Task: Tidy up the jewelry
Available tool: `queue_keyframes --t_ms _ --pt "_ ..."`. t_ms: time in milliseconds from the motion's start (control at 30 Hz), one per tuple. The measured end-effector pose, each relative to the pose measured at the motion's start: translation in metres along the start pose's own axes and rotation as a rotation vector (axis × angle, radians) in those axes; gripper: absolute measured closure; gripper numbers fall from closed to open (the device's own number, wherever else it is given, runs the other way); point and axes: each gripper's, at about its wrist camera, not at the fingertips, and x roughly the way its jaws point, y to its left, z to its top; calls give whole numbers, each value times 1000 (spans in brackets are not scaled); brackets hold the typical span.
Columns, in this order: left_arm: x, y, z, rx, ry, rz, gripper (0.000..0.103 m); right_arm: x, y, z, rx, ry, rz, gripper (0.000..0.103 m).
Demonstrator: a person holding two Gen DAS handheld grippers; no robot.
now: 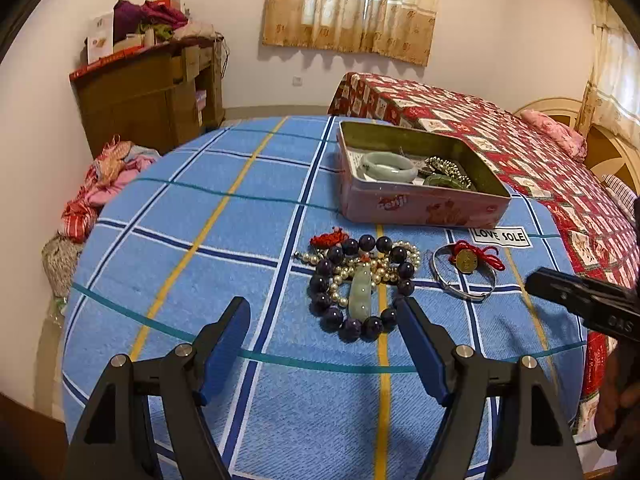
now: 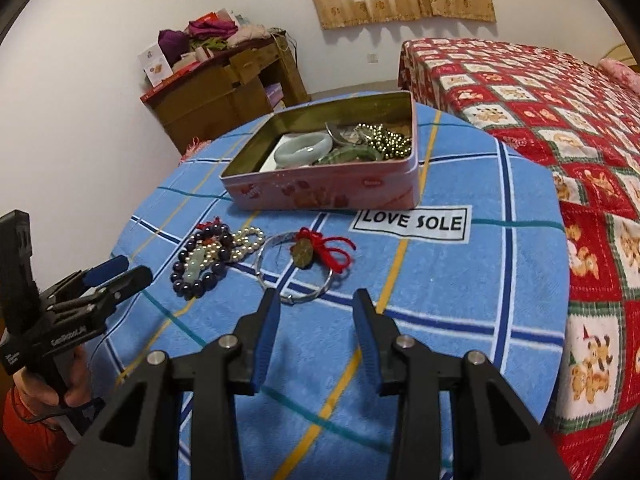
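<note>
1 pink tin [image 1: 424, 210], w/ 1 pale jade bangle [image 1: 387, 165], 1 green bangle [image 1: 440, 181] & 1 metal bead strand [image 1: 448, 166] inside, upper right of frame. On cloth, center: 1 purple bead bracelet [image 1: 362, 286], 1 pearl strand [image 1: 406, 258], 1 jade pendant [image 1: 361, 292], 1 silver bangle [image 1: 464, 278], 1 red-corded gold charm [image 1: 466, 260]. 2 grippers: left gripper [image 1: 322, 342], right gripper [image 2: 316, 330].

White walls [image 1: 248, 64] all round; beige patterned curtains [image 1: 352, 4] over a bright window at top centre; brown wooden cabinet [image 1: 148, 96] at upper left, heaped with clothes and boxes; bed under a red patterned quilt [image 2: 540, 92] along the right
</note>
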Motion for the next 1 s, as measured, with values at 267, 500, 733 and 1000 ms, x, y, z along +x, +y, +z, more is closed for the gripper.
queue_keyframes --t_ms 267,500,733,1000 --pt "0 4 0 -23 -5 1 27 36 -1 21 -32 49 -20 47" --pt "5 12 -1 -70 18 29 27 52 11 21 -109 84 -51 50" --pt "3 13 1 -69 19 28 26 41 3 12 -91 103 -50 89" --pt "0 6 1 -48 16 -4 26 4 -7 7 -64 26 -65 89"
